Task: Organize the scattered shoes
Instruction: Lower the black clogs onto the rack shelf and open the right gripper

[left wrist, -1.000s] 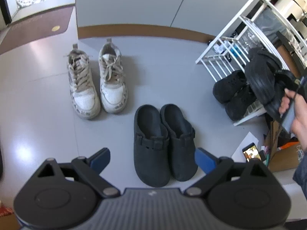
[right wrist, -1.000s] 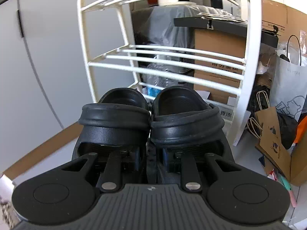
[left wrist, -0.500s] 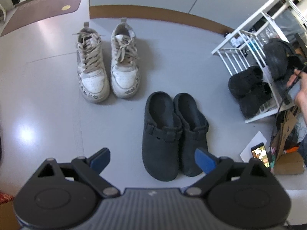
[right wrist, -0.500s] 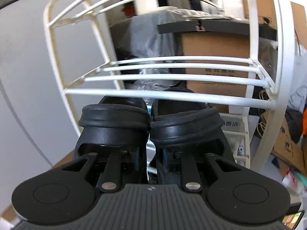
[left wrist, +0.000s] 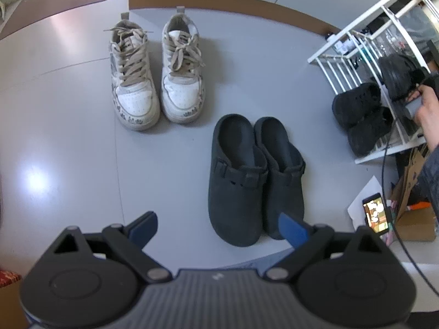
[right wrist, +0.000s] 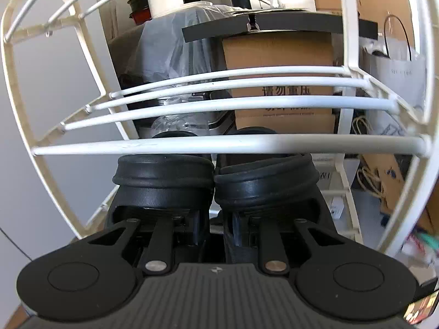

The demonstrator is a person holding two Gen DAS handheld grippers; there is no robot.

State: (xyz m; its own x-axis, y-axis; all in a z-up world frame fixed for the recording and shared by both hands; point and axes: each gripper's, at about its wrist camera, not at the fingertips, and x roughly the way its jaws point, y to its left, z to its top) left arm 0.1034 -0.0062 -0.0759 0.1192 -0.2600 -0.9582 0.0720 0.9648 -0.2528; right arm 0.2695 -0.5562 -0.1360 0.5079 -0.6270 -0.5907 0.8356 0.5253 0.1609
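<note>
My right gripper (right wrist: 216, 219) is shut on the heels of a pair of black rubber slippers (right wrist: 214, 175). Their toes reach in under the front bar of a white wire shoe rack (right wrist: 219, 144). The left wrist view shows these slippers (left wrist: 397, 76) held at the rack (left wrist: 354, 41) by a hand (left wrist: 424, 109). A pair of black sneakers (left wrist: 359, 118) sits on the rack's lower shelf. On the grey floor stand a pair of dark clogs (left wrist: 252, 175) and a pair of white laced sneakers (left wrist: 156, 82). My left gripper (left wrist: 218, 229) hangs open above the clogs' toes, nothing between its blue pads (left wrist: 144, 226).
A phone (left wrist: 376, 213) lies on a sheet of paper on the floor right of the clogs, beside cardboard and bags. Behind the rack stand cardboard boxes (right wrist: 279, 54) and a paper bag (right wrist: 395, 82). A brown mat (left wrist: 63, 0) lies at the far left.
My right gripper has carried the slippers forward into the rack, so the shelf bar now crosses over their toes. The left gripper has sunk a little closer to the floor.
</note>
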